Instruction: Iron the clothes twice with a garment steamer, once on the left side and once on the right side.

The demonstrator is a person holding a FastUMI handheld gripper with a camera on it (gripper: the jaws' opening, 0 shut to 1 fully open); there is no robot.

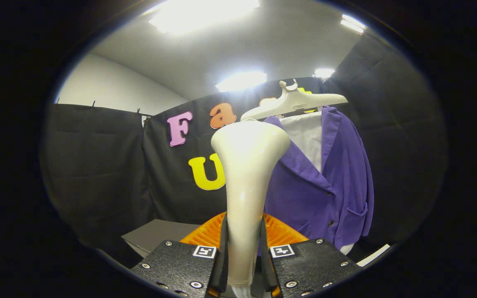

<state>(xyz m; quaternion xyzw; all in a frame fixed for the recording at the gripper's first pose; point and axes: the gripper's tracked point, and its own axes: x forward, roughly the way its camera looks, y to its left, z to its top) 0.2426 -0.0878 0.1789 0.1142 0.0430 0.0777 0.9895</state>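
**Steamer clamped upright, jacket hanging just beyond**

Nearest to us, the gripper (242, 265) has its two black fingers (180, 265) closed on the narrow handle of the garment steamer (247, 174), one pad pressing each side of it. Both finger tops carry a small square marker, and orange ribbed parts (282, 232) of the gripper fan out behind the handle on both sides.

We see the steamer as a glossy cream body standing upright between the jaws. It is slim where we hold it and widens toward the top into a rounded head. Whether that head touches the cloth behind it we cannot tell.

Just beyond the steamer and to its right hangs the purple jacket (325, 182), a corduroy piece with a lapel, dark buttons down the front and a patch pocket low on its right. A white shirt (307, 136) shows at the open neck. Both hang from a cream hanger (296, 103) above the steamer's head. The steamer's head overlaps the jacket's left shoulder and lapel from where we look.

Down to the near left of the fingers sits a grey flat surface (155, 234). Farther off, black cloth walls (93, 165) close the booth, and bright ceiling lights (240, 80) glare overhead.
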